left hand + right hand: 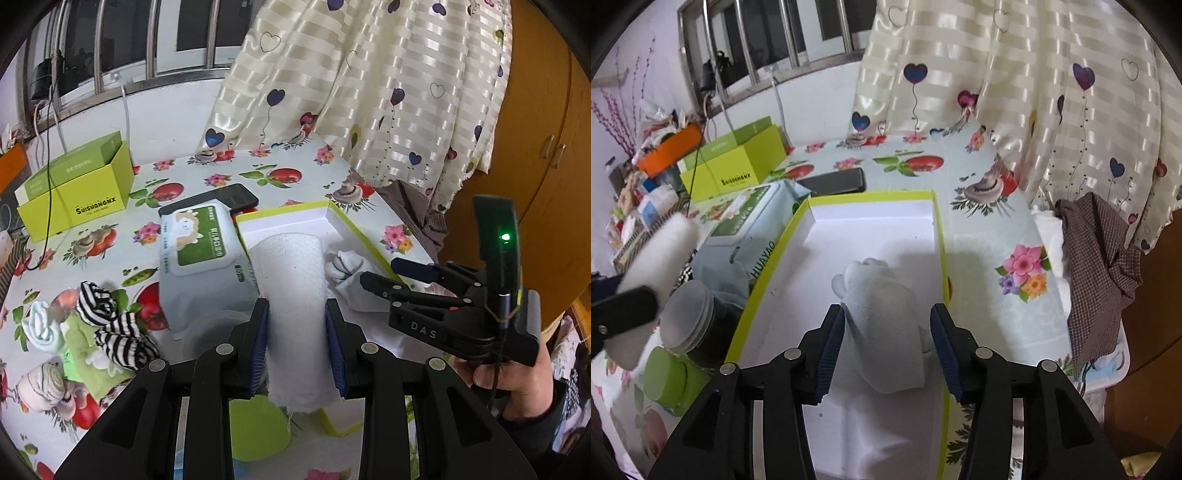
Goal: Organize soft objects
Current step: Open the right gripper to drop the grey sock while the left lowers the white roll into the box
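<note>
Behind the wipes pack [195, 240], green box [74, 184] reads "SHISHANGNX".

White rolled towel [295, 314] clamped; pale sock [886, 332] in tray [938, 236].

Home: heart-print curtain [369, 85], floral tablecloth [993, 236]

A table [303, 177] fills most of the room. Its cloth is pale, with pictures of red tomatoes, flowers and mushrooms. Behind it is a white wall [166, 114]. A window [122, 40] with metal bars sits high in that wall, and the glass looks dark. A cream curtain [388, 85] with stripes and heart balloons hangs down to the table. A brown wood cupboard [543, 140] with two handles stands on the right.
</note>
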### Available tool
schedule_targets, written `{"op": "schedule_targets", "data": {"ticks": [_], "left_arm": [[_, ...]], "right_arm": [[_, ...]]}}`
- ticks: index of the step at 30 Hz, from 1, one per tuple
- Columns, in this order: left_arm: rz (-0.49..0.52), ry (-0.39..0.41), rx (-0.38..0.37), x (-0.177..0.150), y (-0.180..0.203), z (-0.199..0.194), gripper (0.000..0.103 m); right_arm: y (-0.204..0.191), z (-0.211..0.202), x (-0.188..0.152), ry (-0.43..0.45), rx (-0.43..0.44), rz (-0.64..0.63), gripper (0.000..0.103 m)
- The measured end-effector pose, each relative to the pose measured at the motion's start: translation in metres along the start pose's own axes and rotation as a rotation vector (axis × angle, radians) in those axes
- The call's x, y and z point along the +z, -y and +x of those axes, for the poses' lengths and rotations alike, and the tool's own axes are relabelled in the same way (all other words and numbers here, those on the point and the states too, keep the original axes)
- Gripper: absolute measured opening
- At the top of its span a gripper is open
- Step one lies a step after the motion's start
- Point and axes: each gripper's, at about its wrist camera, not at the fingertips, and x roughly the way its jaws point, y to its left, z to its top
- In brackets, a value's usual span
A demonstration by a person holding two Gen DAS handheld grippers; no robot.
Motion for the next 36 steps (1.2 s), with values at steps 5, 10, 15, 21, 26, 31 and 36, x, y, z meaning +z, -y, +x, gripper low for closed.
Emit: {"op": "schedule_targets", "data": {"ticks": [5,10,15,21,26,31,36], "left_arm": [[0.000,-0.029,-0.013,0.001,0.009,0.013,0.031],[-0.004,-0.058,-0.022,0.002,0.017,0.030,0.031],[-0.021,-0.092,-0.032,0.003,0.022,0.049,0.031],[-0.037,-0.154,-0.043,0.001,0.023,0.070,0.032],[-0.029,-0.165,-0.046,-0.002,0.026,0.076,0.036],[-0.020,-0.155,-0.054,-0.001,0.027,0.076,0.036],[-0.019,-0.135,-0.070,-0.002,0.027,0.065,0.037]], "right_arm": [[0.005,-0.015,-0.002,0.039,0.010,0.014,0.048],[0.010,-0.027,-0.006,0.069,0.022,0.031,0.048],[0.014,-0.034,-0.009,0.084,0.031,0.039,0.048],[0.015,-0.037,-0.010,0.091,0.037,0.041,0.048],[0.016,-0.042,-0.013,0.101,0.040,0.046,0.048],[0.015,-0.049,-0.015,0.115,0.047,0.048,0.050],[0.013,-0.059,-0.017,0.136,0.046,0.049,0.051]]}}
